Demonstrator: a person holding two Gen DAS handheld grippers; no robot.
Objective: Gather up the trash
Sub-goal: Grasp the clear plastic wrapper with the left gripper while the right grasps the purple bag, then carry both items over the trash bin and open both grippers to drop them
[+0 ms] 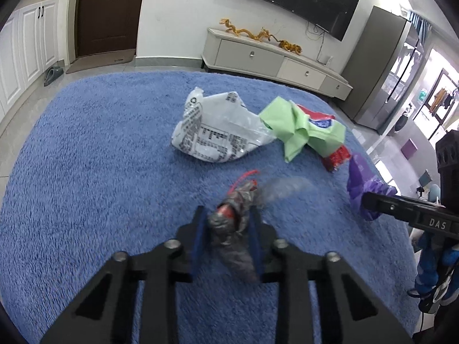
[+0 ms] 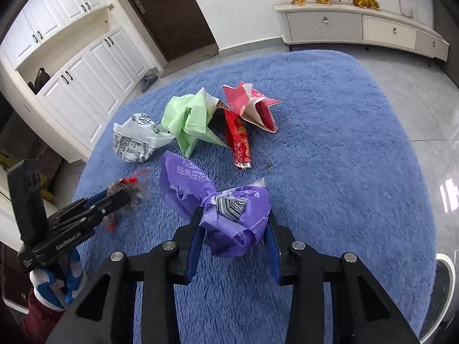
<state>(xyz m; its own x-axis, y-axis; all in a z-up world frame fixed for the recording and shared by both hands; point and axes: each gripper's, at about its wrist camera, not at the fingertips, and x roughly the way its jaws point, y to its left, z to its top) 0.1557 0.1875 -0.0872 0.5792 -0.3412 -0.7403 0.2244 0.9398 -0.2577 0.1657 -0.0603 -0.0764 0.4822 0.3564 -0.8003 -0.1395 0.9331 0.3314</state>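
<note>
My left gripper (image 1: 228,215) is shut on a crumpled clear wrapper with red print (image 1: 233,222) and holds it just above the blue rug; it also shows in the right wrist view (image 2: 126,193). My right gripper (image 2: 233,215) is shut on a crumpled purple tissue bag (image 2: 232,223), seen in the left wrist view (image 1: 361,185) too. On the rug lie a white printed bag (image 1: 209,132), a green bag (image 1: 298,127), a red foil wrapper (image 2: 239,140) and a red-and-white carton (image 2: 255,106).
The blue shaggy rug (image 2: 330,157) covers a raised surface with tiled floor around. A white TV cabinet (image 1: 272,58) stands against the far wall, white cupboards (image 2: 86,71) and a brown door (image 1: 109,11) to the left. A round bin edge (image 2: 443,295) shows at lower right.
</note>
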